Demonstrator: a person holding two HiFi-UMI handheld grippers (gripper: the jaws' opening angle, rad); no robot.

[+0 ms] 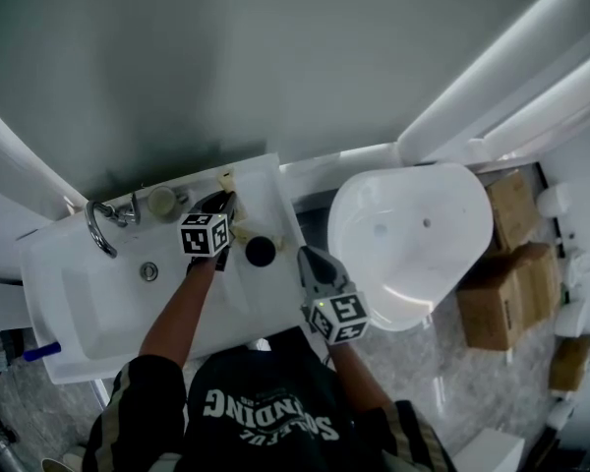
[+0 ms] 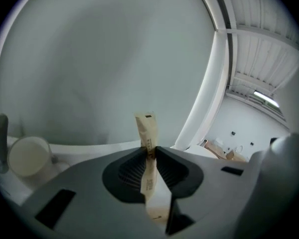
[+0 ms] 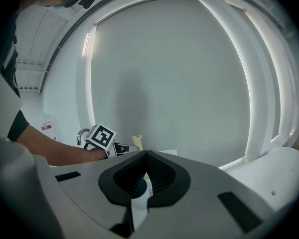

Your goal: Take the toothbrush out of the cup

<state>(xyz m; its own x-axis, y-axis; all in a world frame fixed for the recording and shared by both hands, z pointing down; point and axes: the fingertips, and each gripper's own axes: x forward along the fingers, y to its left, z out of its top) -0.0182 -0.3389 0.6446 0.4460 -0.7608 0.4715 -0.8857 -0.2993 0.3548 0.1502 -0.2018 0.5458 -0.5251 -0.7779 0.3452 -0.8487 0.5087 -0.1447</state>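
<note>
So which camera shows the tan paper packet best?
The left gripper view: the tan paper packet stands close up, pinched between the jaws. The head view shows only its tip; the right gripper view, a small distant sliver.

Fig. 1. Toothbrush (image 2: 146,128) in tan paper wrapper, upright, pinched by my left gripper (image 2: 150,152). White cup (image 2: 29,156) stands apart, at left.

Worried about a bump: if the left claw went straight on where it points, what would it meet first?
Probably the sink's back ledge under the wall; the paper packet in the left claw would touch first. Depth is unclear.
</note>
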